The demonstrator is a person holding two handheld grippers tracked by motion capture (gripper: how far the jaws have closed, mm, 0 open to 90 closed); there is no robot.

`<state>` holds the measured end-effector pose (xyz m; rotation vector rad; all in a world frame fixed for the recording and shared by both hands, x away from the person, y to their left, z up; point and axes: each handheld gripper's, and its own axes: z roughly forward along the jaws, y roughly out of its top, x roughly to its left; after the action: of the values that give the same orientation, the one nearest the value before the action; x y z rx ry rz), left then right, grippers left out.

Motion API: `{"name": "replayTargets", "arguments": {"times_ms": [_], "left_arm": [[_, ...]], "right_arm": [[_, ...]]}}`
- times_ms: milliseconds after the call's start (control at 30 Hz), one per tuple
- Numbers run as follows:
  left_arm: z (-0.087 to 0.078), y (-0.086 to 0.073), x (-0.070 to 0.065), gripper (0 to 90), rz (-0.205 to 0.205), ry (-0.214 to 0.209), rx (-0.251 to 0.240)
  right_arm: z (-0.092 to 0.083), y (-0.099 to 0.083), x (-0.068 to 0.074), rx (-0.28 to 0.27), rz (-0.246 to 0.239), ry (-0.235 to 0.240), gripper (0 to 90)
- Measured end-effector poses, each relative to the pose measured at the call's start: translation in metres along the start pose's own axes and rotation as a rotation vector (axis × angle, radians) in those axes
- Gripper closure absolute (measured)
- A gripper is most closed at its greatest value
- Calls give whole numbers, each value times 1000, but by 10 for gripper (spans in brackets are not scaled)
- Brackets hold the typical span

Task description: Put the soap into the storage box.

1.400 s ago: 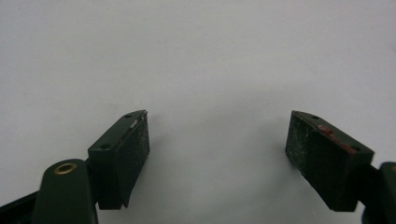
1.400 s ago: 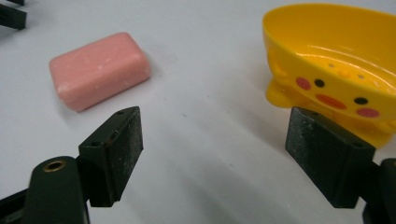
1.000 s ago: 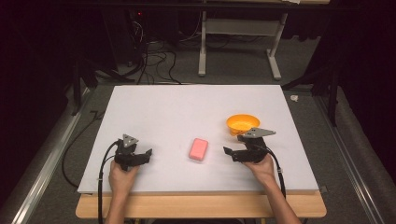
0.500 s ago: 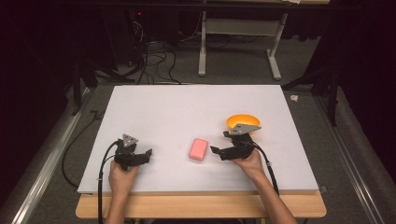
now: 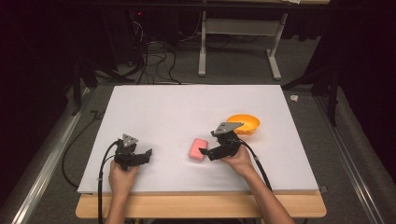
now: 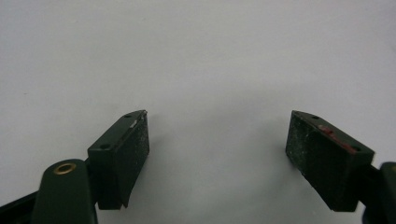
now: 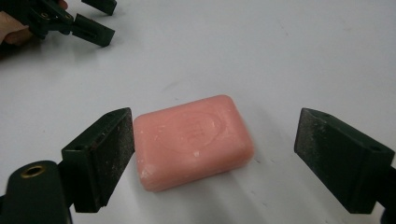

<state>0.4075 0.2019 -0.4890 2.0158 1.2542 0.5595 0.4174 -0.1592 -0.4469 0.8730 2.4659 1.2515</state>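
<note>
The pink bar of soap is a rounded rectangular cake with softened corners and an oval stamp pressed into its top face. It lies flat on the white surface, stamped face up, its long axis slanted. Seen from above, the bar sits near the six o'clock edge of the surface, slightly toward three o'clock.

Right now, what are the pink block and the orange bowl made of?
The pink block looks like a bar of soap: matte, waxy, with rounded corners, a pressed-in stamp on top and pale scuffs at one edge. The orange bowl seems to be smooth plastic, evenly coloured with a slight shine, though it is small here.
</note>
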Motion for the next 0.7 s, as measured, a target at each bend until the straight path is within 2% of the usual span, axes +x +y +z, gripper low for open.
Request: {"name": "replayTargets", "arguments": {"times_ms": [100,267,433,533,700], "left_arm": [[0,0,0,220,1,1,-1],[0,0,0,220,2,2,1],[0,0,-1,220,5,10,-7],[0,0,-2,221,5,10,-7],[0,0,-2,221,5,10,-7]], "right_arm": [[7,2,3,25,-13,4,126],[14,4,3,35,-25,13,125],[24,3,3,46,-25,55,124],[28,4,3,54,-26,63,123],[37,4,7,83,-61,58,122]]}}
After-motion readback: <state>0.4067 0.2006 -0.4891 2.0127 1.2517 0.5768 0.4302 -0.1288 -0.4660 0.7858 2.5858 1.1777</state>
